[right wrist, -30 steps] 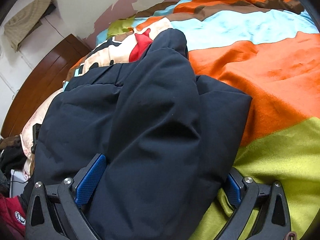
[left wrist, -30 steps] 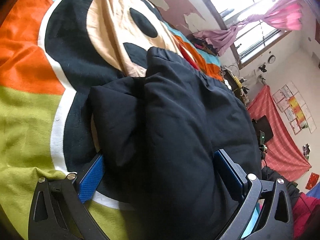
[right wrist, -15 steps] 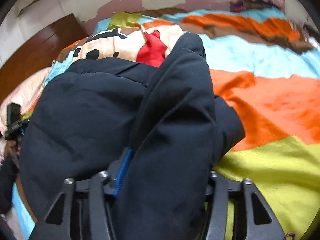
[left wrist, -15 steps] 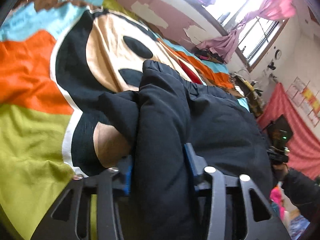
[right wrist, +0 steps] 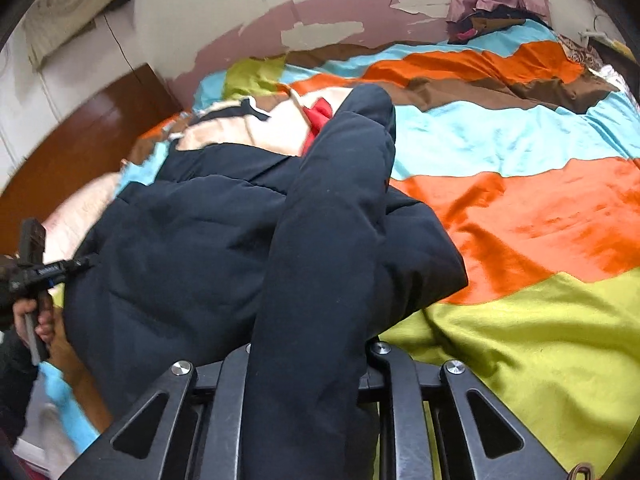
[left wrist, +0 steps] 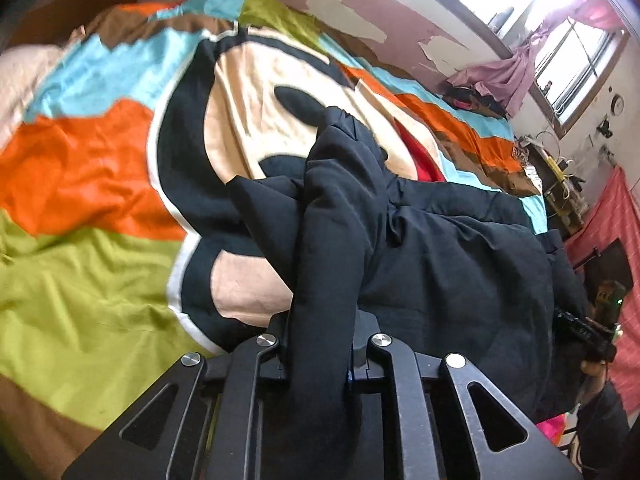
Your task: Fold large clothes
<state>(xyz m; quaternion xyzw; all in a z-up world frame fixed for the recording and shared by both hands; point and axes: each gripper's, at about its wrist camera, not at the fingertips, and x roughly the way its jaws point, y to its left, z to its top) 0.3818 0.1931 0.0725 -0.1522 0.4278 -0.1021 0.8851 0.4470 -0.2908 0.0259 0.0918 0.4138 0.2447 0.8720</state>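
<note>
A dark navy padded jacket (left wrist: 460, 264) lies on a bed under a bedspread (left wrist: 80, 152) of smooth, slightly glossy cloth, cut into wavy bands of olive green, orange, sky blue and brown around a big cartoon face in cream, black and red. The jacket's shell is matte and softly puffed, with shallow quilted creases; its body sits near the bed's near edge, spread across the cartoon face.

In the left wrist view the left gripper (left wrist: 320, 344), a black angular frame with round silver bolts, has just been closing and now pinches a thick, tube-shaped fold of the jacket, likely 1 sleeve (left wrist: 336, 208), between its 2 fingers. The fold rises from the jaws and runs away toward the middle of the bed, its rounded cuff end resting on the cream patch. At the right edge of this view, the other gripper shows small and blurred past the jacket's far side.

In the right wrist view the right gripper (right wrist: 308, 364) has likewise just been closing and is clamped on a second plump roll of the same jacket (right wrist: 192, 248), which stretches up to a rounded tip beside the red patch. The orange and green bands of the bedspread (right wrist: 540, 220) lie bare to its right. At the left edge a hand (right wrist: 44, 320) grips the other tool's handle.
</note>
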